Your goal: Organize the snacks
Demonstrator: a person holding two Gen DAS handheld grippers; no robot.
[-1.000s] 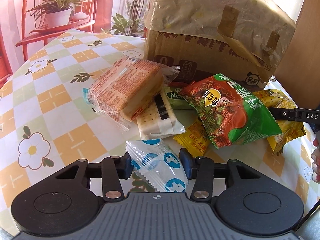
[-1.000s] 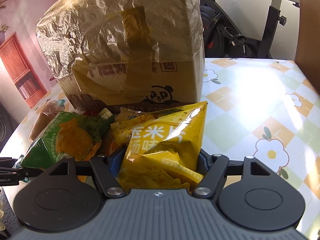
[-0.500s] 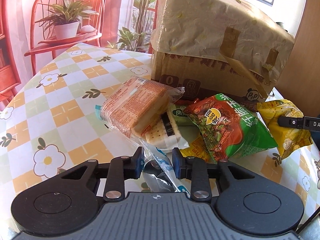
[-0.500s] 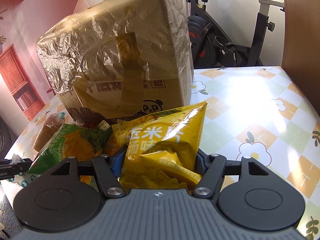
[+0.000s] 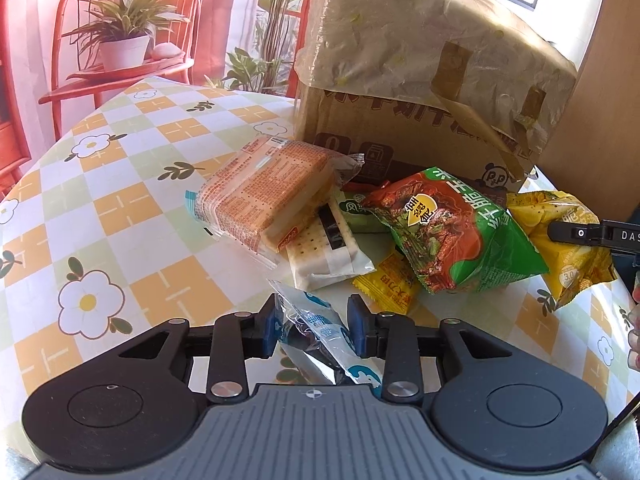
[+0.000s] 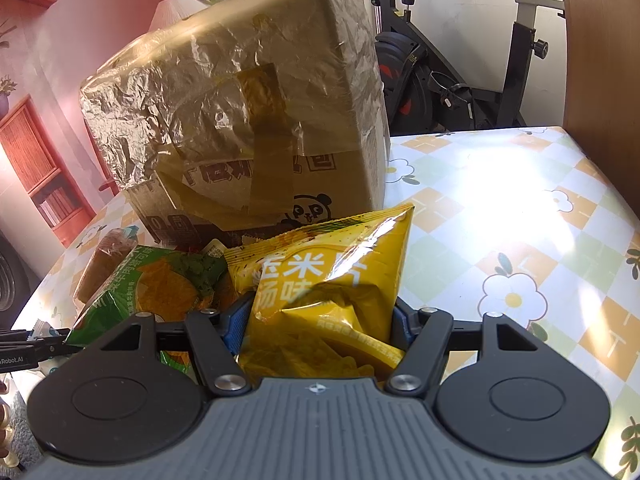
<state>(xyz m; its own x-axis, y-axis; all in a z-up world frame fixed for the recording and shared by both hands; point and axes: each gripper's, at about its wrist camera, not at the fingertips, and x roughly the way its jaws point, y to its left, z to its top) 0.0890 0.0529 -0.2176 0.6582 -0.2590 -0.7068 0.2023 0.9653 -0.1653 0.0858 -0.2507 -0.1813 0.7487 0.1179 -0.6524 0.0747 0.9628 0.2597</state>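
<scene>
Left wrist: blue-white packet (image 5: 316, 328) pinched in left tool (image 5: 314, 326).

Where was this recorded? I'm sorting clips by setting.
Probably a home living or dining space: a table under a flowered checked cloth, an exercise bike behind it, and a potted plant on a red stand.

Bright sunlight, white glare on tablecloth (image 6: 500, 184), sharp focus, fisheye bending, dark corners
</scene>
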